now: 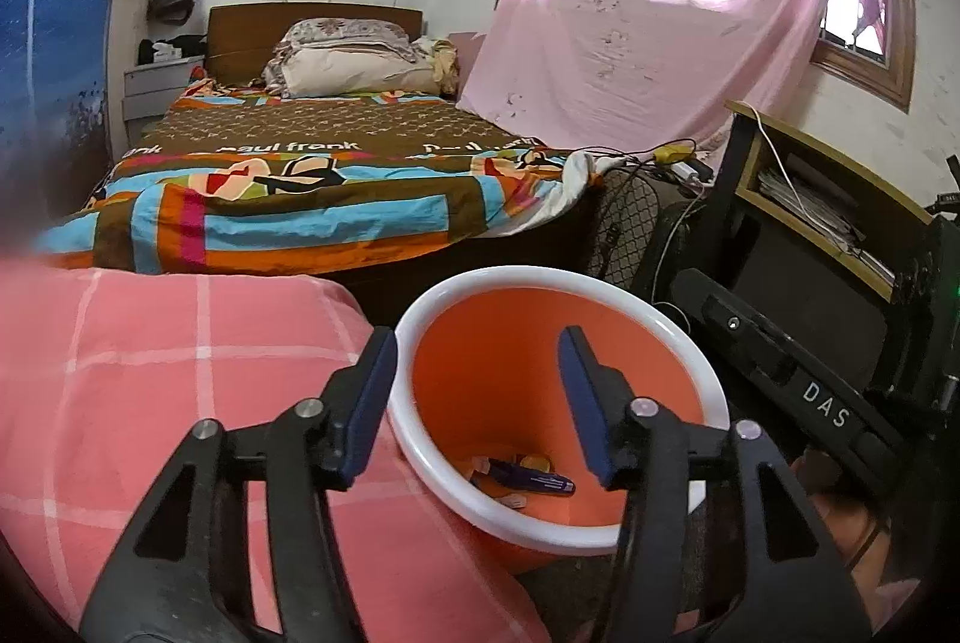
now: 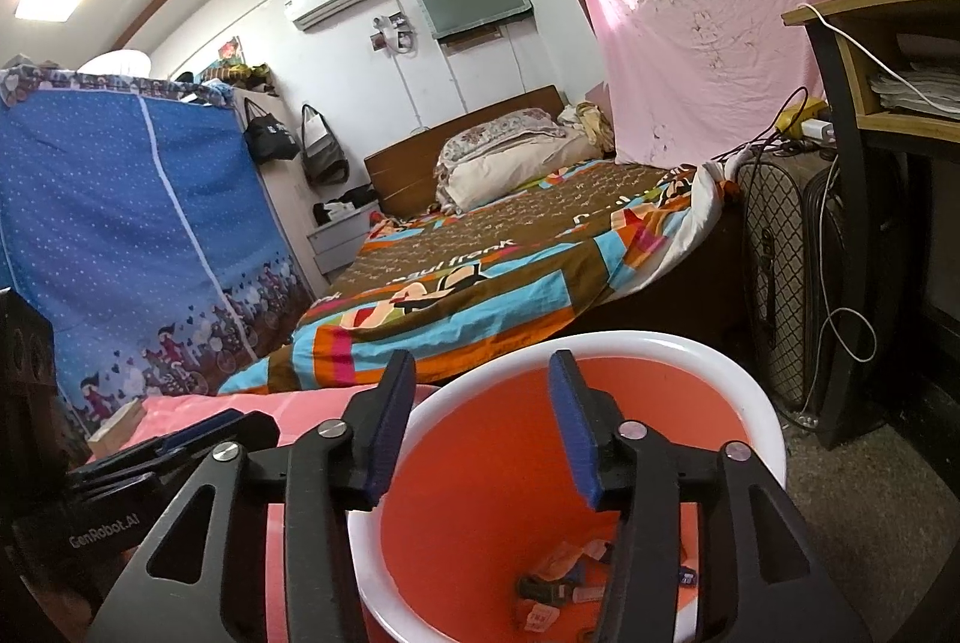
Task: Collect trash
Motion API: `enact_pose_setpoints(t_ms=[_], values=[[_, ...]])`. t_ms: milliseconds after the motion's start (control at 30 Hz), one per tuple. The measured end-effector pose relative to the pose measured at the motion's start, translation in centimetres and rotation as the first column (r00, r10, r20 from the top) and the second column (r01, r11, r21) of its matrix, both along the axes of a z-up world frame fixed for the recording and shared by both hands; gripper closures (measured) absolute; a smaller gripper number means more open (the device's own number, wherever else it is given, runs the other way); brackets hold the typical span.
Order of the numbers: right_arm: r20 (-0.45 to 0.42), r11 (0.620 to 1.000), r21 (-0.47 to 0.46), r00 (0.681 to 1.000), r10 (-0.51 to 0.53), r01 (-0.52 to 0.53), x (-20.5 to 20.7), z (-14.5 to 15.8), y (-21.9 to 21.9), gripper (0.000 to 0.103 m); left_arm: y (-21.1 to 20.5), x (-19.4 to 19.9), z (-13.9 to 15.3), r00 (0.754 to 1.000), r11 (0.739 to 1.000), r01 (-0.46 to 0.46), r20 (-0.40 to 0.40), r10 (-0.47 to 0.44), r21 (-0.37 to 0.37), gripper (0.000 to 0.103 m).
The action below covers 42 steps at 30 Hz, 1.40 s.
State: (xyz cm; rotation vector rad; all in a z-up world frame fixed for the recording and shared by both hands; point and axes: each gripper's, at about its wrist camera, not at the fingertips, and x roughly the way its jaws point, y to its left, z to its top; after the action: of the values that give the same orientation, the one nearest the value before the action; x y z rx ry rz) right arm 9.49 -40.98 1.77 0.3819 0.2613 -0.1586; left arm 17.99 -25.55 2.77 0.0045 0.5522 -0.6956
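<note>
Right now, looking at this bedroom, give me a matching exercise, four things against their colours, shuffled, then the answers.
Things:
1. bin
2. curtain
3. wardrobe cover
4. headboard

Colours:
A. brown
B. orange with a white rim
C. blue with white dots
D. pink with a flower print

Pairs: 1-B, 2-D, 3-C, 4-A
</note>
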Motion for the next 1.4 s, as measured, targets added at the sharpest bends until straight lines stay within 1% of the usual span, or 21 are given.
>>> enact_pose_setpoints(t_ms=[67, 167, 233, 267, 300, 367, 433, 467, 567, 633, 700, 767, 1067, 1400], values=[[-0.005, 1.0, -0.004, 1.0, -0.001, 0.001, 0.1, -0.1, -0.1, 0.058, 0.3, 0.1, 0.0, 1.0, 1.0, -0.013, -0.003, 0.013, 0.0, 0.04], [-0.013, 1.0, -0.006, 1.0, -0.004, 0.004, 0.3, -0.2, 0.0, 0.056, 0.9, 0.3, 0.1, 0.999, 0.999, -0.038, -0.01, 0.038, -0.003, 0.032], [-0.019, 1.0, -0.009, 1.0, -0.008, 0.007, 0.5, -0.2, 0.2, 0.051, 1.4, 0.5, 0.1, 0.998, 0.998, -0.06, -0.013, 0.06, -0.01, 0.024], [-0.02, 1.0, -0.008, 1.0, -0.01, 0.01, 0.5, -0.2, 0.3, 0.042, 1.7, 0.7, 0.2, 0.997, 0.997, -0.073, -0.014, 0.073, -0.014, 0.022], [-0.016, 1.0, -0.007, 1.0, -0.012, 0.012, 0.4, -0.2, 0.3, 0.033, 1.9, 0.7, 0.2, 0.996, 0.996, -0.083, -0.015, 0.083, -0.018, 0.017], [-0.008, 1.0, -0.005, 1.0, -0.016, 0.016, 0.3, -0.2, 0.4, 0.029, 2.4, 0.9, 0.2, 0.994, 0.994, -0.106, -0.015, 0.106, -0.027, 0.013], [-0.009, 1.0, -0.009, 1.0, -0.019, 0.019, 0.3, -0.1, 0.4, 0.028, 2.8, 1.0, 0.1, 0.991, 0.991, -0.131, -0.015, 0.131, -0.032, 0.003], [-0.01, 1.0, -0.01, 1.0, -0.022, 0.022, 0.3, -0.1, 0.5, 0.025, 3.1, 1.0, 0.0, 0.989, 0.989, -0.146, -0.013, 0.145, -0.036, 0.001], [-0.014, 1.0, -0.005, 1.0, -0.028, 0.028, 0.4, -0.1, 0.7, 0.019, 3.8, 0.9, 0.0, 0.982, 0.981, -0.189, 0.007, 0.189, -0.054, 0.0], [-0.018, 1.0, -0.003, 0.999, -0.027, 0.027, 0.5, -0.2, 0.8, 0.013, 4.0, 0.9, -0.1, 0.979, 0.979, -0.2, 0.019, 0.201, -0.04, 0.0], [-0.022, 1.0, -0.004, 0.999, -0.028, 0.028, 0.5, -0.2, 0.9, 0.003, 4.2, 0.8, -0.1, 0.978, 0.978, -0.208, 0.029, 0.208, -0.028, 0.0], [-0.025, 1.0, -0.007, 0.999, -0.028, 0.028, 0.6, -0.3, 1.2, 0.0, 4.4, 0.7, -0.2, 0.976, 0.976, -0.215, 0.038, 0.216, -0.019, 0.0], [-0.04, 0.999, -0.037, 0.999, -0.008, 0.007, 1.0, -0.3, 2.3, 0.0, 6.0, 0.6, -0.3, 0.966, 0.968, -0.253, 0.051, 0.253, -0.002, 0.0], [-0.07, 0.995, -0.096, 0.997, 0.018, -0.024, 1.7, -0.3, 4.1, 0.0, 7.7, 0.1, -0.3, 0.947, 0.95, -0.313, 0.08, 0.311, 0.006, 0.0]])
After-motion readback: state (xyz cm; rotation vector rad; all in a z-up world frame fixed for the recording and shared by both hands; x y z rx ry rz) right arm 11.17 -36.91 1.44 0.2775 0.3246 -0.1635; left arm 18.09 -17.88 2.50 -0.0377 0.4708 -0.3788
